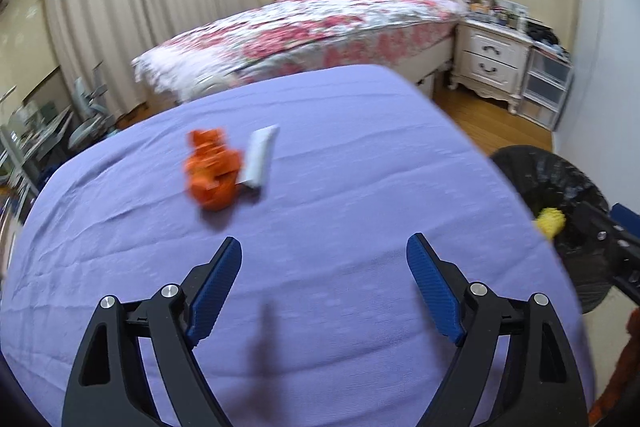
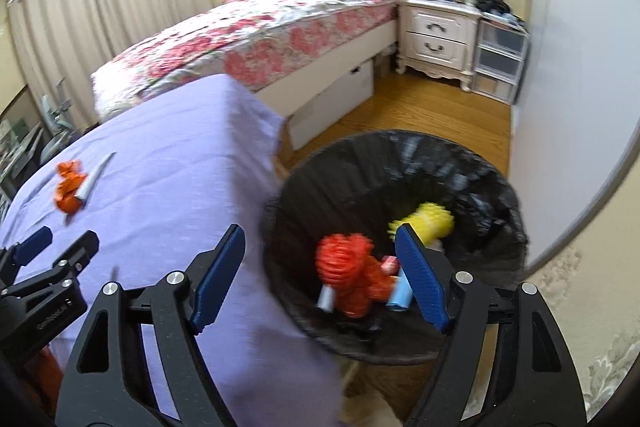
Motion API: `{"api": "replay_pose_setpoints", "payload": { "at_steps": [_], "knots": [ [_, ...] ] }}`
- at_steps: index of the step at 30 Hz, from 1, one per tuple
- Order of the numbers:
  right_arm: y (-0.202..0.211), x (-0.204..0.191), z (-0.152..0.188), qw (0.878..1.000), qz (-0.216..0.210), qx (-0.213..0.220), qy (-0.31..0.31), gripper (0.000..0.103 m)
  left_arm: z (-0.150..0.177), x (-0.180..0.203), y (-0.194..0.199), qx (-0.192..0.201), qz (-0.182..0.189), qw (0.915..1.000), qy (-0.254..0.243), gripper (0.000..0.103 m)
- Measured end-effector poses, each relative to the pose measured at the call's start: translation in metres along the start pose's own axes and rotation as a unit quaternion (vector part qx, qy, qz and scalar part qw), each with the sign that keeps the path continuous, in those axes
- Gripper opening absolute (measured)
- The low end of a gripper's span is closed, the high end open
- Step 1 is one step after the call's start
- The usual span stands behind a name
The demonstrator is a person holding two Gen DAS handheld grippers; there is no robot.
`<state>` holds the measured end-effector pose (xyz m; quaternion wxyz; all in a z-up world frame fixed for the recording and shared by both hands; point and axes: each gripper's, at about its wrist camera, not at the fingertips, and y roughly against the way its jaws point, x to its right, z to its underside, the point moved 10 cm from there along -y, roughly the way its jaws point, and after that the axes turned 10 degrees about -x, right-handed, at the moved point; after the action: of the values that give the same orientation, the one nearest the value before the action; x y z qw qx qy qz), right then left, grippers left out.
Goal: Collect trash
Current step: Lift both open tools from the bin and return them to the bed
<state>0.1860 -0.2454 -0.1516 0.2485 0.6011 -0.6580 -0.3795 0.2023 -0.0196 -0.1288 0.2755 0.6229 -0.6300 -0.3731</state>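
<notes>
An orange crumpled wrapper (image 1: 212, 171) and a white paper piece (image 1: 260, 159) lie side by side on the purple tablecloth (image 1: 340, 131). My left gripper (image 1: 324, 267) hovers open over the cloth, short of them, with nothing between its fingers. It also shows in the right wrist view as the left gripper (image 2: 64, 239). My right gripper (image 2: 320, 263) stands open above the near rim of a black-lined trash bin (image 2: 400, 155). Inside the bin are a red mesh wad (image 2: 348, 267), a yellow mesh piece (image 2: 428, 219) and a light blue tube (image 2: 400, 297). No pad touches them.
The bin (image 1: 552, 179) stands on the wooden floor off the table's right edge. Behind are a bed (image 2: 280, 23) with a floral cover, a white nightstand (image 2: 436, 35) and plastic drawers (image 2: 500, 63). A white wall panel (image 2: 580, 87) rises on the right.
</notes>
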Motion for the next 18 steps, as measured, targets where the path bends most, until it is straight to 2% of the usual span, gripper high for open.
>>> {"api": "replay_pose_setpoints", "payload": {
  "at_steps": [7, 11, 15, 18],
  "knots": [
    [-0.014, -0.108, 0.001, 0.994, -0.065, -0.027, 0.088, 0.076, 0.018, -0.091, -0.006, -0.022, -0.053, 0.9966, 0.059, 0.082],
    [-0.027, -0.156, -0.001, 0.989, -0.077, -0.037, 0.125, 0.076, 0.027, -0.129, -0.006, -0.023, -0.082, 0.9935, 0.074, 0.082],
    [-0.038, -0.189, -0.01, 0.987, -0.079, -0.037, 0.136, 0.076, 0.032, -0.158, -0.008, -0.029, -0.088, 0.9911, 0.096, 0.082],
    [-0.048, -0.206, -0.024, 0.987, -0.08, -0.038, 0.134, 0.076, 0.038, -0.173, -0.014, -0.043, -0.072, 0.9889, 0.123, 0.082]
  ]
}}
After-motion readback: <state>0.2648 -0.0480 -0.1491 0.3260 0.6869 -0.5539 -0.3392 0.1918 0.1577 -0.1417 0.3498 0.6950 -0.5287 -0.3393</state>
